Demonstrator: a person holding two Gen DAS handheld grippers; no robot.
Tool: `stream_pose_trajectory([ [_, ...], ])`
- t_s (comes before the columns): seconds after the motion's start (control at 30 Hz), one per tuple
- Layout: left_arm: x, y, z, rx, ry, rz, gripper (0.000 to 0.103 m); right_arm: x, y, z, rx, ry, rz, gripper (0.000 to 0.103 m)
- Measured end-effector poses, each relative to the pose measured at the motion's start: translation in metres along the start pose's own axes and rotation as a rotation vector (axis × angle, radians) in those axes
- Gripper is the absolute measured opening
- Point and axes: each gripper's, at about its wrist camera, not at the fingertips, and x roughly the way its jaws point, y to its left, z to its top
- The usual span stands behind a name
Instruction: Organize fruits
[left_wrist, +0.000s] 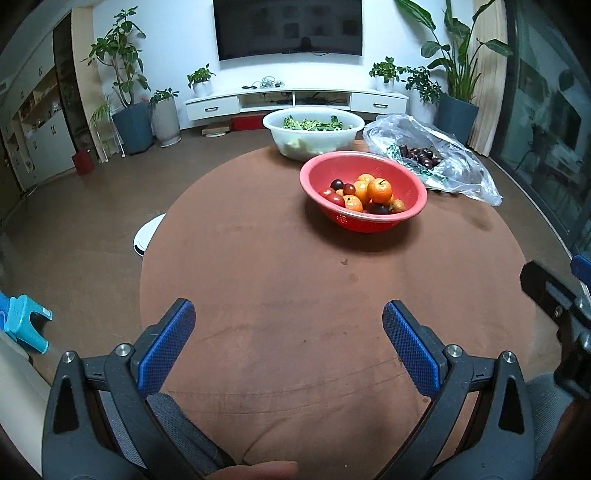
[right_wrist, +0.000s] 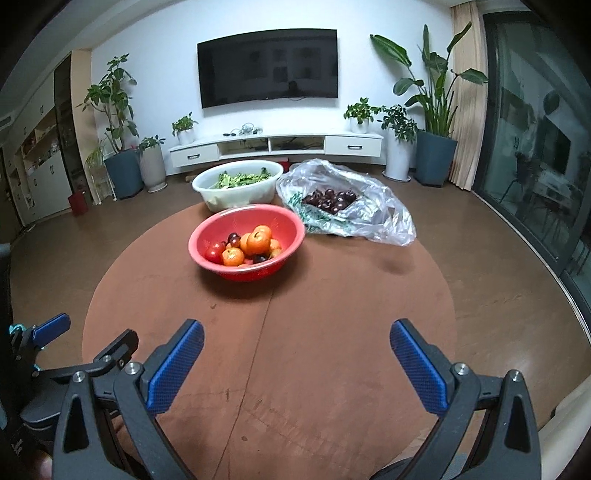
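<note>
At frame bottom my left claw (left_wrist: 288, 317) and right claw (right_wrist: 295, 338) both gape wide, gripping nothing, over the bench (right_wrist: 332, 314). Upper middle: red bowl (right_wrist: 207, 254) of oranges (right_wrist: 258, 240), with the plastic bag (right_wrist: 384, 221) of dark fruit (right_wrist: 330, 200) just right of it.

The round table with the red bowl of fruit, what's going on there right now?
Nothing is being handled yet. A person holds the left claw and the right claw open and empty over the near side of the round brown table. Farther back sit a red colander of oranges and dark fruit, a white basin of greens, and a plastic bag of dark cherries.
</note>
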Motion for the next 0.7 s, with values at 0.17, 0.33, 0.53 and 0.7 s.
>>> stream_pose_trajectory([
  [0.17,0.0044,0.0012,0.0017,-0.004,0.001,0.001,0.103,0.0018,0.0083,-0.0040,-0.016,0.014,0.014,0.103],
  [0.33,0.0066,0.0028,0.0015,-0.008,0.006,0.001,0.103,0.0017,0.0111,-0.0046,-0.019,0.020,0.020,0.103],
  [0.53,0.0075,0.0036,0.0003,-0.007,0.010,0.002,0.103,0.0038,0.0114,-0.0041,-0.018,0.028,0.021,0.103],
  [0.7,0.0091,0.0039,-0.0001,-0.008,0.012,0.003,0.103,0.0051,0.0118,-0.0045,-0.018,0.033,0.021,0.103],
])
